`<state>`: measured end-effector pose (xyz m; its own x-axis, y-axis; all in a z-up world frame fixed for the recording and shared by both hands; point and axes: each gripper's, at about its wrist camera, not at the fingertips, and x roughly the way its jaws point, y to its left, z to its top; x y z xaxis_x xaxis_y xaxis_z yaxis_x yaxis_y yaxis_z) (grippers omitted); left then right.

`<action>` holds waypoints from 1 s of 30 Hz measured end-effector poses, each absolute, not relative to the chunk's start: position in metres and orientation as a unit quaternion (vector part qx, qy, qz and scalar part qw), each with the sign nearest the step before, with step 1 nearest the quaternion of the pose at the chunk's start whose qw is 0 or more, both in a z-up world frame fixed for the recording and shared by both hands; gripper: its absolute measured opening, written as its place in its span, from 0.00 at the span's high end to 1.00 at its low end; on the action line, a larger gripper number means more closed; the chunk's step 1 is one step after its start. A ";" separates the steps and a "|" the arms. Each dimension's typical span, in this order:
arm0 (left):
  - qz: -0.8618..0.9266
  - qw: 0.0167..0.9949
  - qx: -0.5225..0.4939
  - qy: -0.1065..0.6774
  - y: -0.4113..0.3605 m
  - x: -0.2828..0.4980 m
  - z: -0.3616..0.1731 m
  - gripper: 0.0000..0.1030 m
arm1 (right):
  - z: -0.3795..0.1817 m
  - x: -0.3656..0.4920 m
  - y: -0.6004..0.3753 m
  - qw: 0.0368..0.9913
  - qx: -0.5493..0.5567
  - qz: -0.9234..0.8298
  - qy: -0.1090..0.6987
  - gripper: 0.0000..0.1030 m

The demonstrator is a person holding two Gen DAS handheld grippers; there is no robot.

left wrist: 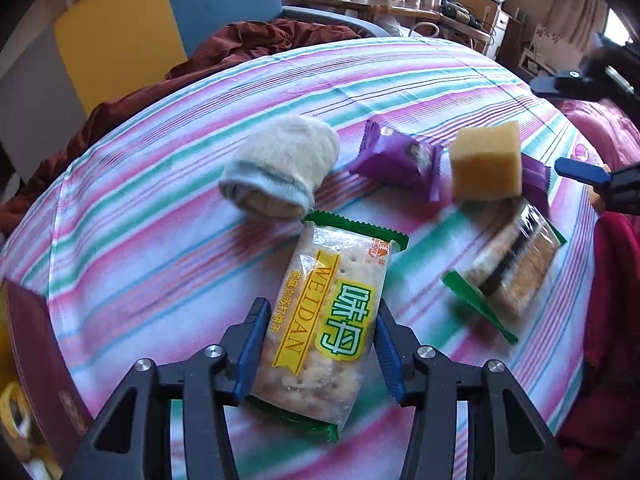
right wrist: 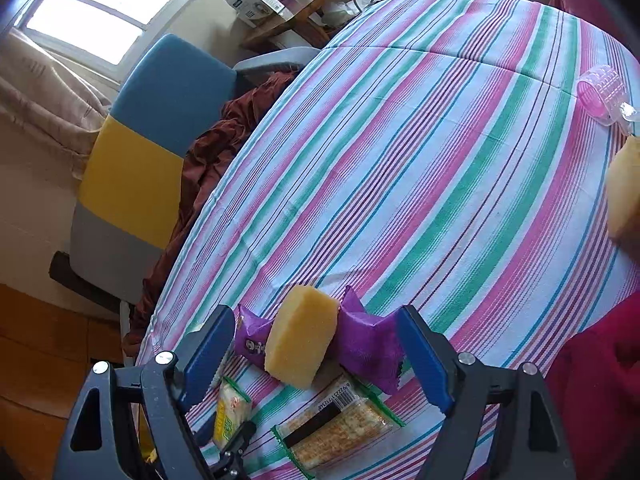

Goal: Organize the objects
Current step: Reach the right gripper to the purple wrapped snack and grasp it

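My left gripper (left wrist: 320, 344) is shut on a green-edged WEIDAN cracker packet (left wrist: 320, 300), its blue pads (left wrist: 252, 344) pressing the packet's two long sides above the striped tablecloth (left wrist: 160, 264). Beyond it lie a rolled sock (left wrist: 280, 164), a purple snack packet (left wrist: 400, 164), a yellow sponge (left wrist: 486, 160) and a second cracker packet (left wrist: 508, 268). My right gripper (right wrist: 316, 320) hangs open over the sponge (right wrist: 300, 336), the purple packets (right wrist: 368, 340) and the second cracker packet (right wrist: 340, 428), touching none of them. The right gripper also shows at the left wrist view's right edge (left wrist: 576, 128).
A pink hair roller (right wrist: 600, 96) and a pale yellow object (right wrist: 624, 192) lie at the table's far right. A maroon box (left wrist: 36, 360) stands at the near left edge. A blue and yellow chair (right wrist: 152, 128) with brown cloth (right wrist: 216, 152) borders the table's far side.
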<state>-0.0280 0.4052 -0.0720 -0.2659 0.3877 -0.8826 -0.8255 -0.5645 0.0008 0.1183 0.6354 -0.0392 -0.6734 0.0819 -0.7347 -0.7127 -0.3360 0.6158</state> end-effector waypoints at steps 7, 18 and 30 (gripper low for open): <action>0.781 0.392 -0.440 0.208 0.352 0.011 -0.071 0.50 | -0.038 0.122 0.637 0.272 -0.302 0.753 0.518 0.18; 0.799 0.395 -0.408 0.196 0.332 0.027 -0.078 0.51 | -0.030 0.104 0.627 0.231 -0.311 0.780 0.491 0.18; 0.801 0.406 -0.403 0.179 0.324 0.025 -0.080 0.51 | -0.035 0.082 0.617 0.245 -0.363 0.789 0.431 0.18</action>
